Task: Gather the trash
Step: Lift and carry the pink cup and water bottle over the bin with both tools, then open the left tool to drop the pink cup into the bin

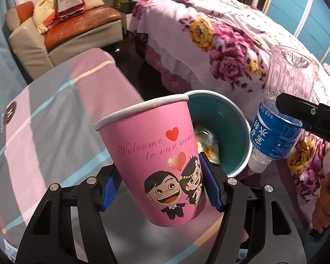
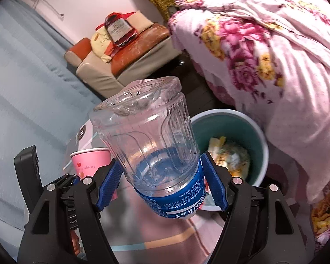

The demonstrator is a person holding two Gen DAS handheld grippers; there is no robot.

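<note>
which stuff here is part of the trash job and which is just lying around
Part of the job:
- pink paper cup, held in the left gripper
- clear plastic bottle, held cap-down in the right gripper
- teal bin, already holding wrappers

Just lying about:
- floral bedspread
- armchair with cushions
- striped cloth under the cup

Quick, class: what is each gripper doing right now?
Left gripper: shut on the pink paper cup.
Right gripper: shut on the plastic bottle.
</note>
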